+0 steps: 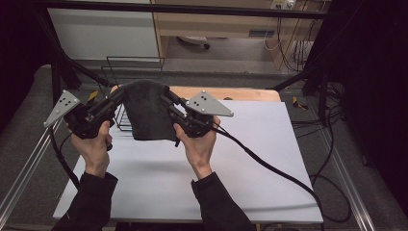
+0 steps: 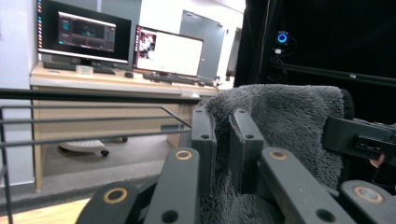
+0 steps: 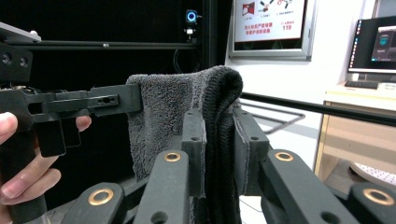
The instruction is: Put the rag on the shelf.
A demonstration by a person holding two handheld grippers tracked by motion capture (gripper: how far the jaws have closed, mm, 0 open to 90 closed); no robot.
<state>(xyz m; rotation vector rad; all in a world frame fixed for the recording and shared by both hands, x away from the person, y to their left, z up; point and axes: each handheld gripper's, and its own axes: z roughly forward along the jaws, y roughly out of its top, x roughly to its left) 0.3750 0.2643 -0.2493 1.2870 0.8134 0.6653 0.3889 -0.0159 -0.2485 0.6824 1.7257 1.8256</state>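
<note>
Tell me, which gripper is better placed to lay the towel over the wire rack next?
Probably the left gripper: it pinches the grey towel on the side nearest the wire rack.

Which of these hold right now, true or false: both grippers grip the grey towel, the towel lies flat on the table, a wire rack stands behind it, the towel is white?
1. Both the left gripper and the right gripper are shut on the grey towel. True.
2. The towel lies flat on the table. False: it hangs in the air between the grippers.
3. A wire rack stands behind the towel. True.
4. The towel is white. False: it is dark grey.
</note>
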